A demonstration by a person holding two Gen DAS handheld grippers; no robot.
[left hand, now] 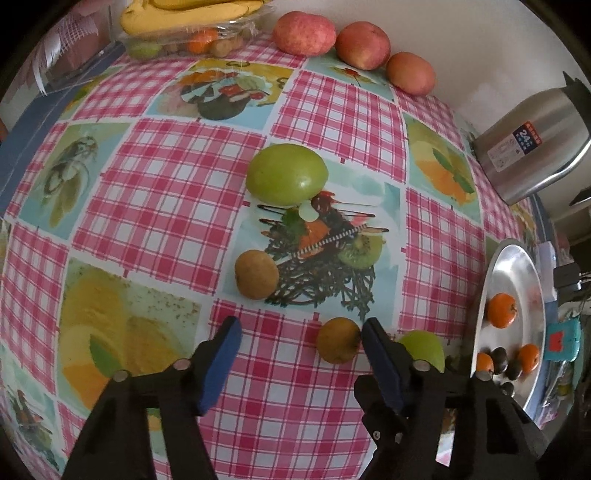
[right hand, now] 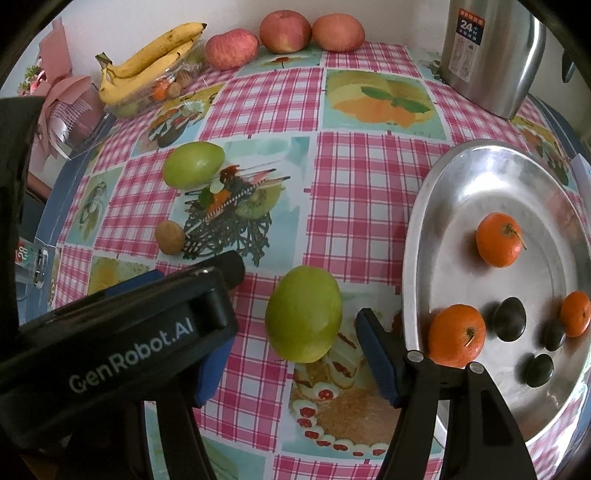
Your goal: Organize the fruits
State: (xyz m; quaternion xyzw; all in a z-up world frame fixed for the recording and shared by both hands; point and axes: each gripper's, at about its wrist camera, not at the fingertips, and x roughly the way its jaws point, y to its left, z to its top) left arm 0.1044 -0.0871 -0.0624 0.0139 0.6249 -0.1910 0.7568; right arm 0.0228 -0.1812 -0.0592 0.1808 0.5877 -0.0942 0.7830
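In the left wrist view a small brown fruit (left hand: 338,339) lies on the checked tablecloth between the blue pads of my left gripper (left hand: 301,328). It touches the right-hand pad (left hand: 380,354) while the other pad stands well clear, so the gripper is open. In the right wrist view a green fruit (right hand: 303,314) lies between the pads of my right gripper (right hand: 295,328), with gaps on both sides, so this gripper is open too. Its left finger is mostly hidden behind the left gripper's black housing (right hand: 129,332). The steel plate (right hand: 417,240) to the right holds three oranges and three small dark fruits.
A second green fruit (left hand: 286,173) and another brown fruit (left hand: 256,273) lie further out on the cloth. Three red apples (right hand: 284,31), bananas (right hand: 147,62) on a clear box and a steel flask (right hand: 487,55) line the back by the wall.
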